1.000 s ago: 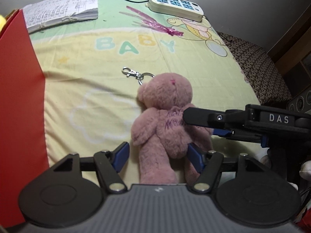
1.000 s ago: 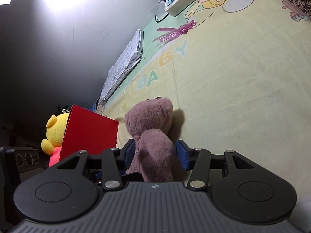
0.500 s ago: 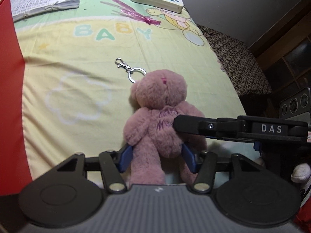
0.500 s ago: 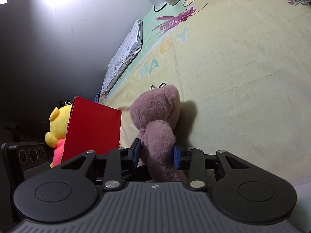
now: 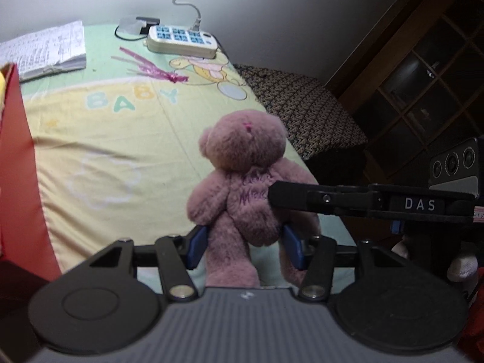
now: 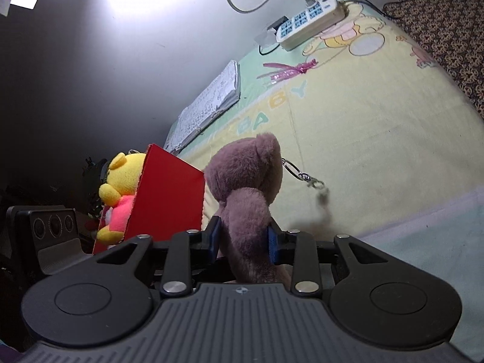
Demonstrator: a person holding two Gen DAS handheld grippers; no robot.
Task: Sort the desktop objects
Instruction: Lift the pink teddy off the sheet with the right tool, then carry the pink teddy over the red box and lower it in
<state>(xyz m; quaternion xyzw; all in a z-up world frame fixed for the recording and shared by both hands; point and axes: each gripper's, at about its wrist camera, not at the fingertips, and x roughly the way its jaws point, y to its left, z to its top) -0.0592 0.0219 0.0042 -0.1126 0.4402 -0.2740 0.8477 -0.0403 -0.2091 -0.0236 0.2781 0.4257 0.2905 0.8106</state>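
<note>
1. Yellow baby-print cloth (image 5: 115, 139) covers the desk; red box (image 6: 166, 199) stands at nine o'clock.
2. Left gripper (image 5: 243, 243) pinches the pink bear (image 5: 242, 181) at the legs.
3. Right gripper (image 6: 243, 239) is closing on the bear's arm.
4. Step in hand looks like the lift; next, the bear likely goes to the box.
</note>
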